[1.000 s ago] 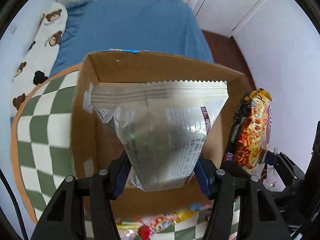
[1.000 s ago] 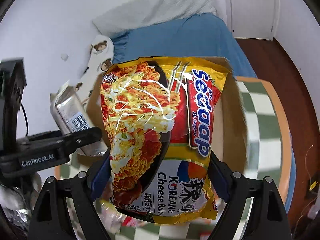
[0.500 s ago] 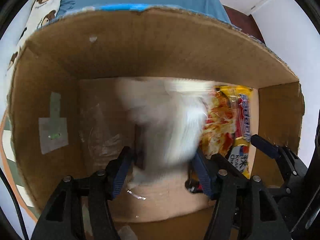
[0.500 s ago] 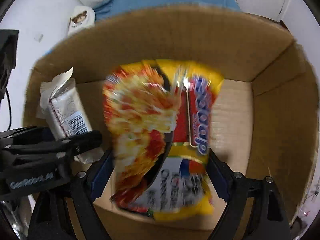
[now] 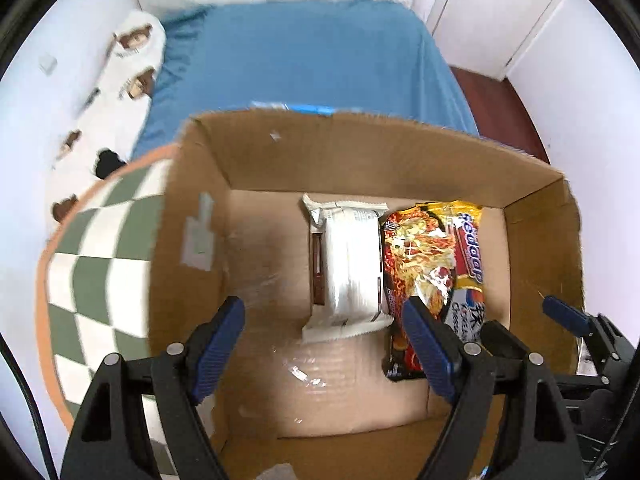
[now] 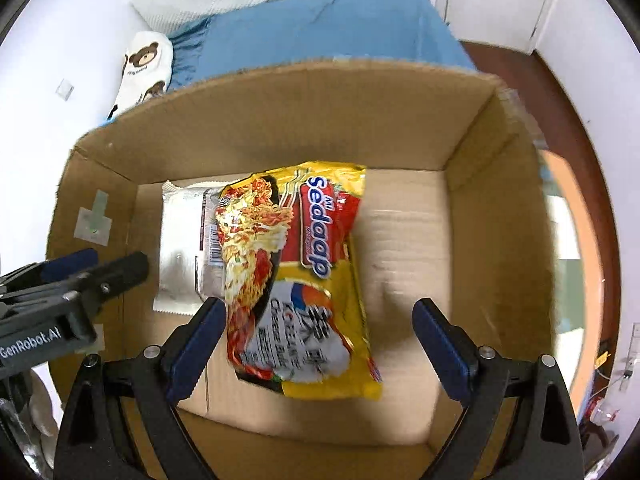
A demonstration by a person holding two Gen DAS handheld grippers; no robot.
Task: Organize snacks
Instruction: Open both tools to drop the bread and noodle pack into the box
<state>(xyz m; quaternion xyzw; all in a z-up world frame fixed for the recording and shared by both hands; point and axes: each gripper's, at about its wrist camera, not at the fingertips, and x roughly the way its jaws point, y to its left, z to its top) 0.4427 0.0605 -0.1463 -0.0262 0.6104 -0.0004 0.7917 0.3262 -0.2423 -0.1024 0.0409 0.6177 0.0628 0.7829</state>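
A silver snack packet [image 5: 348, 268] lies flat on the floor of an open cardboard box [image 5: 400, 148]. A yellow-red Sedaap noodle packet [image 5: 436, 264] lies beside it on its right, partly over it in the right wrist view [image 6: 296, 272]. The silver packet also shows there [image 6: 180, 252]. My left gripper [image 5: 324, 348] is open and empty above the box's near side. My right gripper [image 6: 316, 344] is open and empty above the noodle packet's near end. The box wall also shows in the right wrist view [image 6: 280, 112].
The box stands on a round table with a green-white checked cloth [image 5: 104, 264]. A bed with a blue cover [image 5: 304, 68] and a bear-print pillow [image 5: 128, 64] lies behind. White walls and a door [image 5: 500, 12] are at the right.
Both grippers lowered their packets into the box, opened and let go. The packets now lie on the box floor and both grippers have pulled back up.
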